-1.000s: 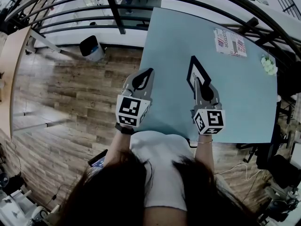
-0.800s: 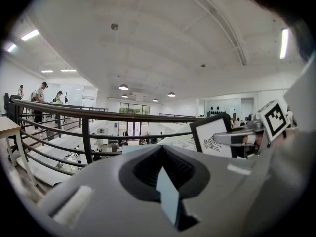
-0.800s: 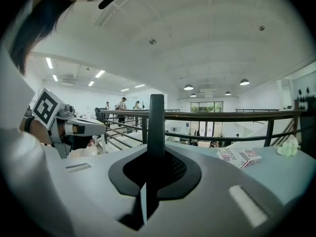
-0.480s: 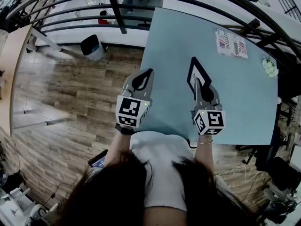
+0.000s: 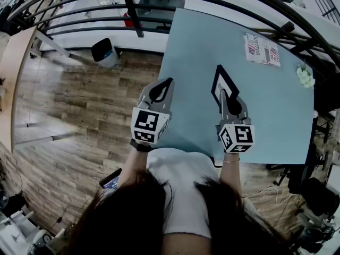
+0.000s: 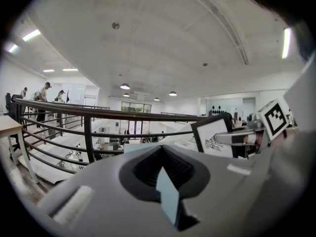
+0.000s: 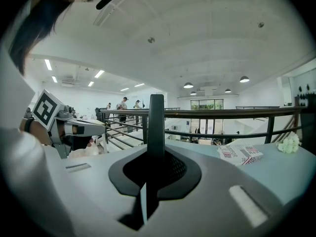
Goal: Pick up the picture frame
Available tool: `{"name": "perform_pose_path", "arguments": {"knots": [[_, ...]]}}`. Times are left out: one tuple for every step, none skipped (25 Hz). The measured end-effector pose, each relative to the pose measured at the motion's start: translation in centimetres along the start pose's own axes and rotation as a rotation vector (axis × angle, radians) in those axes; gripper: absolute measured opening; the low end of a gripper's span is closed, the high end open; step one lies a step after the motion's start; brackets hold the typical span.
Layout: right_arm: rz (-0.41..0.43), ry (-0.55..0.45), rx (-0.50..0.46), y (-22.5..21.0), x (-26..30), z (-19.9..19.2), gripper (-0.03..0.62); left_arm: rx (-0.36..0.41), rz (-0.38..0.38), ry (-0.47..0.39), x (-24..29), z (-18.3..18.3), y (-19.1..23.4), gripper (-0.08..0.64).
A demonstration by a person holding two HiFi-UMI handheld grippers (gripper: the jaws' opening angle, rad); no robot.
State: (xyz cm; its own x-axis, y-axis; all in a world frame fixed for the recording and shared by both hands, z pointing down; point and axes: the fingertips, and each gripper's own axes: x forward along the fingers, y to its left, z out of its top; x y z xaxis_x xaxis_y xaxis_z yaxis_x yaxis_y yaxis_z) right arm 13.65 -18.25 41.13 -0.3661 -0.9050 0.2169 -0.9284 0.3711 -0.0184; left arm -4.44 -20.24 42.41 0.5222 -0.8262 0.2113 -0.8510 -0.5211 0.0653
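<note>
Far left, head view: wooden floor (image 5: 79,100) with a dark bin (image 5: 103,53) standing just below the curved black railing (image 5: 133,9). The pale blue table (image 5: 202,41) fills the middle and right of the view. The left gripper (image 5: 170,80) hovers at the table's left edge, pointing away from the person, with its marker cube (image 5: 147,125) at the near end. Its jaws are pressed together at the tips and nothing is caught between them. The left gripper view confirms this: only a thin sliver of blue shows through the slot behind the tips. It touches nothing on the table and is well apart from the frame. To the right, over the middle of the table, the picture frame (image 5: 222,81) is upright: black border, white sheet with a small dark drawing. The right gripper (image 5: 221,92) pinches the frame's near edge, jaws clamped on the border. In the right gripper view the frame appears edge-on as a dark vertical bar rising from between the jaws. In the left gripper view its face is turned toward the left gripper and the right jaws grip its side. Whether the frame's lower edge rests on the table or hangs just above it cannot be told, as the gripper bodies cover it. Further right, near the table's far edge, a printed box (image 5: 261,49) lies flat, well apart from the frame. At the right edge of the table sits a small white flower cluster (image 5: 304,75).
</note>
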Motion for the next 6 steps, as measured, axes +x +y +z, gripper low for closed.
{"name": "perform_pose_path", "arguments": {"knots": [[0.0, 0.001, 0.001, -0.06, 0.01, -0.06, 0.014, 0.0, 0.0, 0.001, 0.04, -0.04, -0.02, 0.057], [-0.001, 0.002, 0.003, -0.12, 0.0, -0.13, 0.014, 0.0, 0.0, 0.002, 0.06, -0.08, -0.04, 0.057], [-0.002, 0.003, 0.004, -0.18, -0.03, -0.19, 0.014, 0.0, 0.0, 0.004, 0.06, -0.13, -0.07, 0.057], [-0.003, 0.005, 0.005, -0.2, -0.07, -0.23, 0.014, 0.001, 0.001, 0.007, 0.04, -0.18, -0.1, 0.057], [-0.003, 0.005, 0.006, -0.21, -0.11, -0.27, 0.014, 0.001, 0.001, 0.009, 0.01, -0.22, -0.12, 0.057], [-0.003, 0.006, 0.007, -0.2, -0.15, -0.29, 0.014, 0.001, 0.002, 0.011, -0.01, -0.27, -0.14, 0.057]]}}
